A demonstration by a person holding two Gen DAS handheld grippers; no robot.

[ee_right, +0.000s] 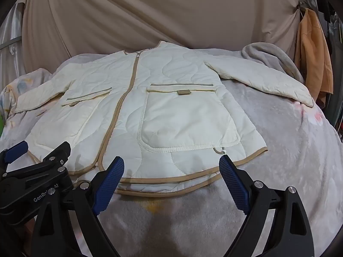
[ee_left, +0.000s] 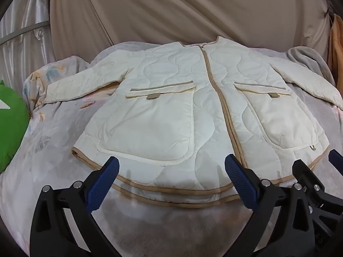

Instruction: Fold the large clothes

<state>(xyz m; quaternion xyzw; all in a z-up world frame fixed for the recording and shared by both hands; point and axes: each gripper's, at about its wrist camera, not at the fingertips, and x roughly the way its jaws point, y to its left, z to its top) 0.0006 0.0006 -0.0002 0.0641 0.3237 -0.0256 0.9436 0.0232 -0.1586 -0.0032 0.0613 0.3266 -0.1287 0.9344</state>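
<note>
A cream quilted jacket (ee_left: pixel 171 107) lies front-up and spread flat across the middle of a bed covered by a pale grey blanket (ee_left: pixel 171 224), collar toward the far edge and hem toward the near edge. Its tan-trimmed zipper (ee_left: pixel 216 98) is closed, its 2 sleeves reach out toward the left and right edges, and 2 large patch pockets sit either side of the zipper. The left gripper (ee_left: pixel 171 175) hovers just above the near hem, its blue-padded fingers spread wide apart and holding nothing. The right gripper (ee_right: pixel 171 175) hangs beside it over the hem's right half, fingers likewise apart and empty. A green cushion (ee_left: pixel 10 126) rests at the bed's left edge; an orange garment (ee_right: pixel 315 60) hangs beyond the right edge.
</note>
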